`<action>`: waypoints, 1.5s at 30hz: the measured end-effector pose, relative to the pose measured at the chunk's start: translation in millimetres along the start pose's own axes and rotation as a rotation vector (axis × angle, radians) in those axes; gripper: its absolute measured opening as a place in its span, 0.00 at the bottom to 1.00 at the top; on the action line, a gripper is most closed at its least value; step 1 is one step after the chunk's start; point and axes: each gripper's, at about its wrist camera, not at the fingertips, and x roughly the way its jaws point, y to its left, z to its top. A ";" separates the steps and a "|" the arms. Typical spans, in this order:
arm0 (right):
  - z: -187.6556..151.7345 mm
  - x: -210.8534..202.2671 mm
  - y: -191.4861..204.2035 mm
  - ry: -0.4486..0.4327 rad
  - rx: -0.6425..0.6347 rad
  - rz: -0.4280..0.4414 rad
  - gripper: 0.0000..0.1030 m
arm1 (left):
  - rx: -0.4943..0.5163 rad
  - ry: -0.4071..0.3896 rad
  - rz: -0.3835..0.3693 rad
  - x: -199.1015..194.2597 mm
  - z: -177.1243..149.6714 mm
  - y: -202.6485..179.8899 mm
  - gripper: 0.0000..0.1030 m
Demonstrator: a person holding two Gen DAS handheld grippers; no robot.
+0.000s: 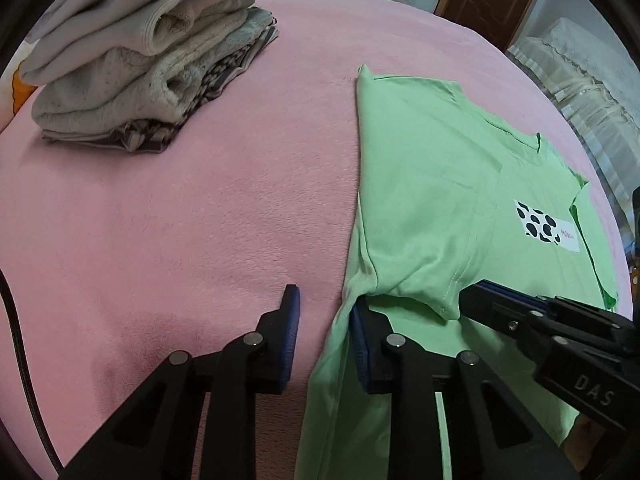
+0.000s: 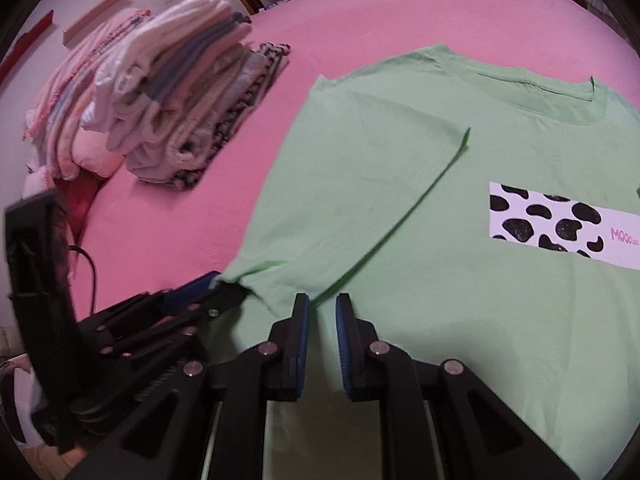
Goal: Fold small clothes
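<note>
Left wrist view shows the green T-shirt spread flat on the pink bed, ahead and to the right of the left hand-held gripper. Its left side panel and sleeve are already turned in over the chest.

The main risk, as I judge it, is that the turned-in flap springs back or drags crooked: the fabric is thin and limp, the fleecy bed cover grips it, and a pull from only one hand-held gripper would skew the edge. The stack of folded clothes, well ahead to the left, sits apart and looks safe.

Its jaws stand fairly wide apart and hold nothing; the right finger lies on the shirt's edge, just under the folded sleeve, the left finger over bare bed.

The right hand-held gripper stands narrowly open, jaws over the shirt just behind the folded flap's edge. Nothing is clamped between them that I can see.
</note>
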 end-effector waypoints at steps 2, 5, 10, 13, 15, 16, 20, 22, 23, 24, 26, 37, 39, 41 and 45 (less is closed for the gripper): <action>-2.1 1.6 -1.6 -0.002 -0.005 -0.013 0.08 | 0.011 -0.002 0.008 1.9 -1.2 -1.3 0.23; -3.5 -1.1 -4.1 0.000 -0.001 -0.004 0.07 | 0.037 0.006 0.025 0.2 -0.2 -6.2 0.28; -7.6 -33.3 -5.0 -0.033 -0.024 -0.011 0.11 | 0.071 0.029 0.071 -27.9 -4.9 -15.1 0.70; -14.2 -66.1 -13.5 -0.078 -0.045 -0.021 0.11 | 0.104 0.013 0.092 -55.9 -7.3 -23.5 0.70; -21.0 -91.6 -27.9 -0.110 -0.050 -0.051 0.11 | 0.125 -0.012 0.074 -74.3 -6.6 -33.2 0.71; -23.3 -101.7 -35.5 -0.123 -0.048 -0.068 0.11 | 0.136 -0.026 0.057 -82.2 -4.5 -40.9 0.71; -29.9 -150.3 -84.4 -0.170 -0.029 -0.166 0.11 | 0.175 -0.067 -0.058 -93.4 10.8 -85.2 0.71; -28.9 -171.1 -111.9 -0.198 -0.021 -0.224 0.11 | 0.200 -0.073 -0.105 -84.6 21.2 -119.2 0.71; -25.8 -180.1 -126.5 -0.210 -0.016 -0.256 0.11 | 0.213 -0.072 -0.138 -76.5 26.5 -139.1 0.71; -20.7 -191.0 -145.3 -0.225 -0.011 -0.282 0.11 | 0.221 -0.067 -0.170 -68.8 30.3 -154.7 0.71; -10.4 -204.8 -175.3 -0.241 0.002 -0.291 0.11 | 0.236 -0.046 -0.262 -45.4 39.5 -194.0 0.71; 65.6 -187.7 -302.0 -0.210 0.087 -0.248 0.11 | 0.179 0.088 -0.279 64.9 68.8 -286.3 0.68; 72.3 -179.5 -310.0 -0.214 0.101 -0.209 0.14 | 0.175 0.072 -0.286 69.3 69.4 -289.3 0.68; 79.4 -171.1 -314.2 -0.219 0.098 -0.206 0.24 | 0.175 0.059 -0.292 73.0 71.0 -293.6 0.67; 93.4 -150.3 -321.2 -0.206 0.101 -0.210 0.25 | 0.206 0.045 -0.280 78.2 72.7 -300.6 0.36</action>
